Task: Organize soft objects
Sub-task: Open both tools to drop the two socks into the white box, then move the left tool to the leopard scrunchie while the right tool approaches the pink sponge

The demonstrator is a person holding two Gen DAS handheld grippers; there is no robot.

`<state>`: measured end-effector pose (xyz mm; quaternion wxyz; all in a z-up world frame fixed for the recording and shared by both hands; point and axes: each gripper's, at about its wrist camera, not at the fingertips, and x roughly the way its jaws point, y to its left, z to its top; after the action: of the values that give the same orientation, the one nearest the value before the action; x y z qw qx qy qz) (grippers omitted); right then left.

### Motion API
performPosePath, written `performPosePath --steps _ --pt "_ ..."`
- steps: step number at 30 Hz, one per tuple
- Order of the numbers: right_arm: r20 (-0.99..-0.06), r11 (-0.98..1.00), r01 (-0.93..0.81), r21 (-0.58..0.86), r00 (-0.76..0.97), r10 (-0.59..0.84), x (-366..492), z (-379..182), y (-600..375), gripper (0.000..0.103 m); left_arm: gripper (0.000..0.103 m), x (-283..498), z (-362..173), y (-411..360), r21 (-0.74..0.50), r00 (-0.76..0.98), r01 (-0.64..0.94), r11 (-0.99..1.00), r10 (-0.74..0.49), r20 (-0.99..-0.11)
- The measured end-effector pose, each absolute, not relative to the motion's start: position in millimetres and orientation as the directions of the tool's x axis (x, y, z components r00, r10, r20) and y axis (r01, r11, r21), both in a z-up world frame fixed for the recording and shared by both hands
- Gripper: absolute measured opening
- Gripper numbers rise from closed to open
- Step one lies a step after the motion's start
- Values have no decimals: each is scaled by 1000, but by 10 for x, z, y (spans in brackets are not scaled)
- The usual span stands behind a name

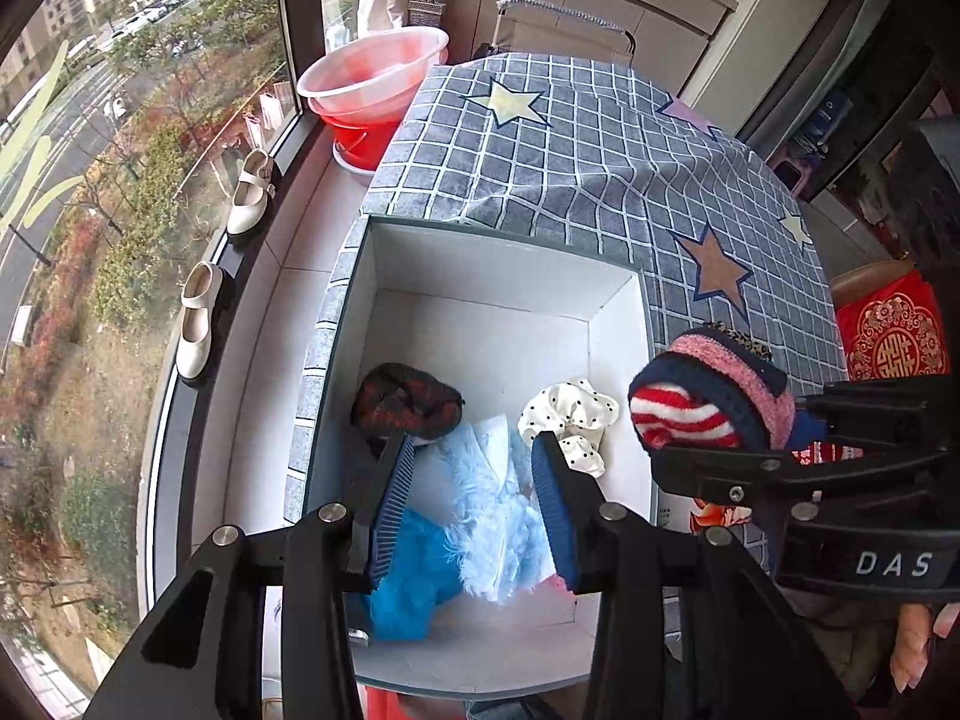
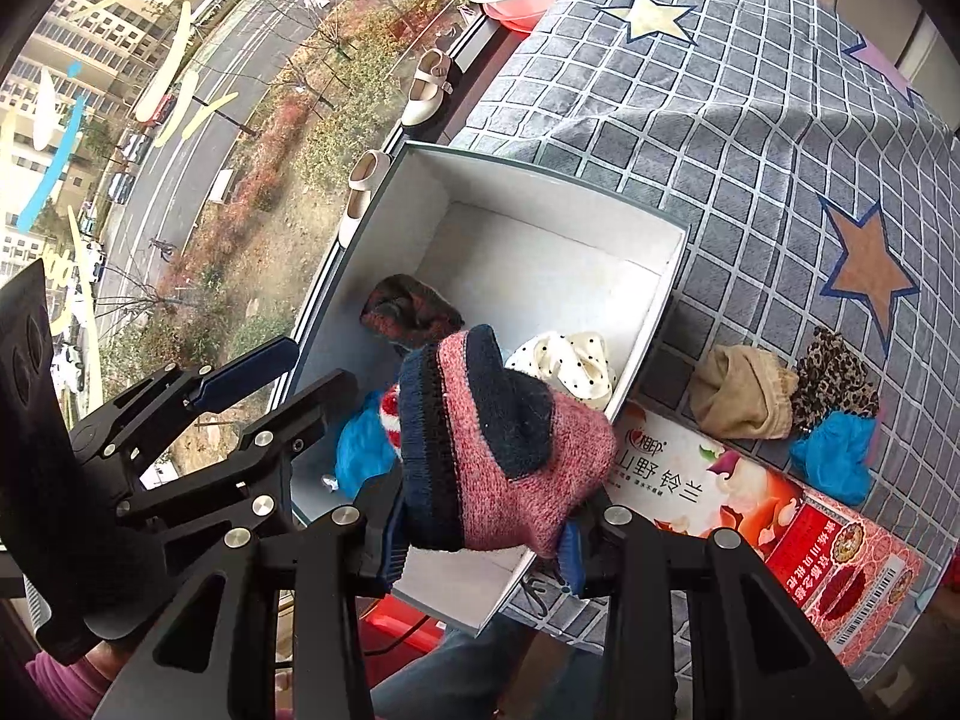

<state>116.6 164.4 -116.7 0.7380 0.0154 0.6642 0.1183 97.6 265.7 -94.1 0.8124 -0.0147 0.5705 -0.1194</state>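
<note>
My right gripper point(image 2: 480, 540) is shut on a pink and navy knitted sock bundle point(image 2: 504, 438) with a red and white striped part, held over the near right corner of the open white box point(image 2: 570, 186). My left gripper point(image 1: 474, 450) hangs open over the box's near end, above a light blue fluffy piece point(image 1: 492, 498) and a bright blue piece point(image 1: 414, 576); its pads press on nothing. A dark red bundle point(image 1: 408, 399) and a white dotted cloth point(image 1: 570, 414) lie in the box. On the cloth to the right lie a tan bundle point(image 2: 741, 393), a leopard-print piece point(image 2: 834, 372) and a blue piece point(image 2: 834, 450).
The box stands on a grey checked tablecloth point(image 1: 600, 138) with stars. A printed red and white box lid point(image 2: 750, 516) lies to its right. Red basins point(image 1: 372, 78) stand at the far left by the window. Two cream shoes point(image 1: 252, 192) sit on the sill.
</note>
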Motion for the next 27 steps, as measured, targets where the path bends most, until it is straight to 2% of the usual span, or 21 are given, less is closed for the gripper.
performPosePath --steps 2,3,5,6,7,8,11,13,16,21,27 --pt "-975 971 -150 184 94 199 1212 -1148 1645 44 64 989 -940 2662 -138 326 165 977 -186 -927" --pt "-975 972 -147 186 96 201 1236 -1140 1645 44 66 994 -945 2668 -122 328 158 980 -168 -930" --pt "-973 971 -142 194 95 209 1270 -1138 1645 46 77 1014 -980 2680 -125 310 149 981 -167 -936" --pt "-973 971 -139 197 94 211 1282 -1139 1644 53 78 1023 -1003 2686 -130 296 143 981 -168 -940" --pt "-973 971 -133 198 95 212 1293 -1141 1635 73 78 1025 -1020 2688 -133 293 136 982 -168 -941" --pt "-972 972 -125 200 99 213 1301 -1136 1626 89 80 1022 -1027 2693 -131 294 132 983 -164 -941" --pt "-969 971 -105 217 97 227 1308 -1121 1574 92 89 1015 -1043 2695 -109 295 111 988 -137 -946" --pt "-974 975 -82 208 74 214 1307 -1136 1517 103 96 1028 -1054 2705 -115 286 95 989 -138 -948" --pt "-972 975 -31 219 81 221 1263 -1051 1321 103 102 1060 -1037 2700 -138 268 79 987 -154 -951" --pt "-967 972 39 232 120 226 1173 -710 815 103 103 1111 -938 2519 -209 243 132 969 -236 -941" --pt "-977 967 196 164 168 131 1142 -428 -183 103 103 1143 -805 2002 -209 216 276 938 -273 -937"
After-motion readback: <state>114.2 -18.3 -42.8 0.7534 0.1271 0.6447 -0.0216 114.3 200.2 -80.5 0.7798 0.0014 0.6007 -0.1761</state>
